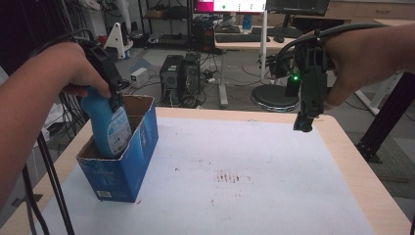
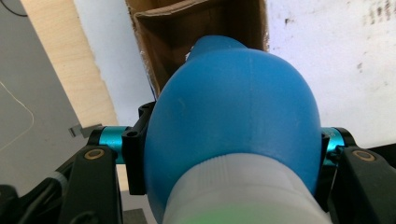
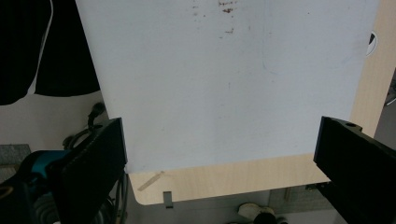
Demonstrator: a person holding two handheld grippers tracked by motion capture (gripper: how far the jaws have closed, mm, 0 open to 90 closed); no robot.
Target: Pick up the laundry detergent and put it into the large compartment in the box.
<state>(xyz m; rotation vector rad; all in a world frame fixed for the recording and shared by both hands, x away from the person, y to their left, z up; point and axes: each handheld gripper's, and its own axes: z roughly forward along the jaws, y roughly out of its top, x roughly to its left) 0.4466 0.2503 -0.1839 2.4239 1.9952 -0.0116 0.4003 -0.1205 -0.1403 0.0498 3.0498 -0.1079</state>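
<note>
the blue bottle [image 1: 108,128] stands partly down inside the open box [image 1: 139,161], clamped at its shoulder by the left gripper [image 1: 115,100]. it looks like smooth, rounded plastic, probably slippery and slightly yielding, so the narrower shoulder just under the cap seems the safest hold. the left gripper view shows the box's brown inside past the bottle. right of the box, the right gripper [image 1: 303,126] hangs wide and empty above the table [image 1: 274,196].

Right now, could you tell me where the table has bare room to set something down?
The white mat lies bare from the blue box across to the right edge, apart from faint stains. The left side is crowded: the left gripper holds the blue bottle in that box.
</note>
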